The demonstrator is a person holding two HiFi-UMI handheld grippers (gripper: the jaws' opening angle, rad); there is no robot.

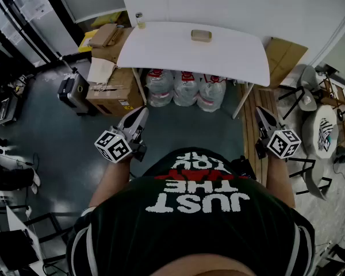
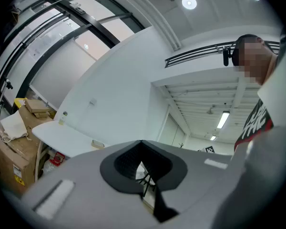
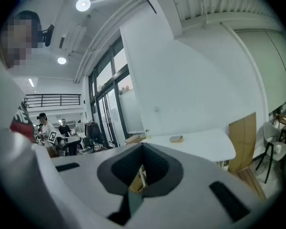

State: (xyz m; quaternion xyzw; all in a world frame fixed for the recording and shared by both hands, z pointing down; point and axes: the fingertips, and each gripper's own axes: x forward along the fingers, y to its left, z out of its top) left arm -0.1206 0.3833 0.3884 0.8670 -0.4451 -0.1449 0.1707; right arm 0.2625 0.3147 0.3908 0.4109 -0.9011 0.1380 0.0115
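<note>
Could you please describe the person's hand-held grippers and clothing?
The left hand-held gripper and right hand-held gripper are pale grey, tapering and dark-lined, each bearing a white cube with black square markers. The T-shirt is black with white and red lettering.

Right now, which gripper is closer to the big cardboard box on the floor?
Left. The left gripper hangs just right of the cardboard box, a little nearer the person. The right gripper is far off, past the water jugs.
</note>
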